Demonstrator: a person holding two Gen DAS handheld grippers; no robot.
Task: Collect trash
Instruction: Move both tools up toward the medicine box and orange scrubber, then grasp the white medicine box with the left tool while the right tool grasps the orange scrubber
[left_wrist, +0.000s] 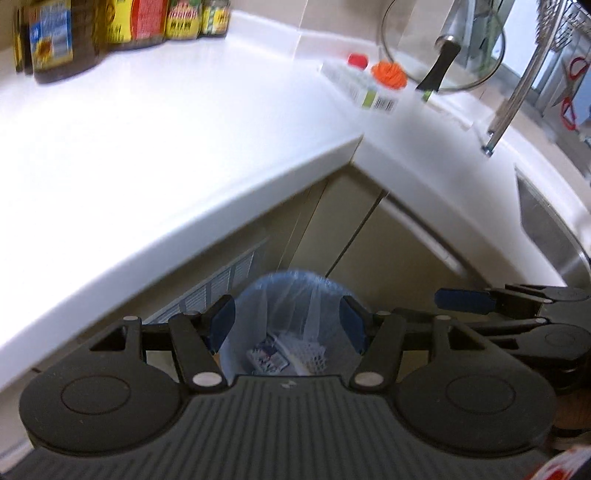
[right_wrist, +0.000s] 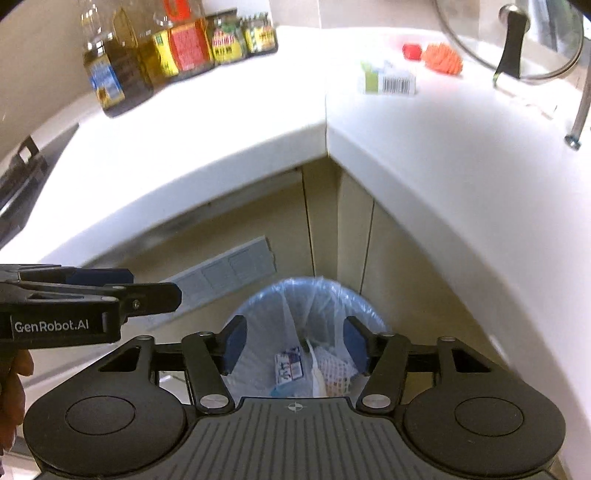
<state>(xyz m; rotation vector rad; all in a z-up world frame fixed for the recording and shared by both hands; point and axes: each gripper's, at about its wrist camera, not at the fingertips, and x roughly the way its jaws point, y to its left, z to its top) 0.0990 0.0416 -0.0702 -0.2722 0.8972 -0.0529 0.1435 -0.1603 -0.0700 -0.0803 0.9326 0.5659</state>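
Both my grippers hung over the trash bin (right_wrist: 306, 332) on the floor in the inner corner of the white counter (left_wrist: 184, 155), and neither had anything in it: the left gripper (left_wrist: 286, 325) stood about half open with only the bin's blue liner showing between its blue pads (left_wrist: 223, 317), and the right gripper (right_wrist: 295, 343) was parted to much the same width, empty, with the bin's mouth framed between its pads (right_wrist: 234, 341). Down in the bin I could see a small printed carton (right_wrist: 288, 367) and a piece of white mesh wrapping (right_wrist: 334, 369) already lying at the bottom. What I judged to be left was up on the counter, well apart from my fingers and far behind their tips: a small box with a barcode (right_wrist: 389, 81), lying flat near the corner, with a red cap (right_wrist: 412, 51) and an orange netted bundle (right_wrist: 443, 58) just beyond it, close to the glass lid (left_wrist: 443, 48) leaning at the wall. I reckoned the box was light, thin card that would crush if squeezed hard, so I would take it across its short sides; the orange net looked soft and loose, best pinched at its bunched middle; the cap seemed small, hard and apt to slip
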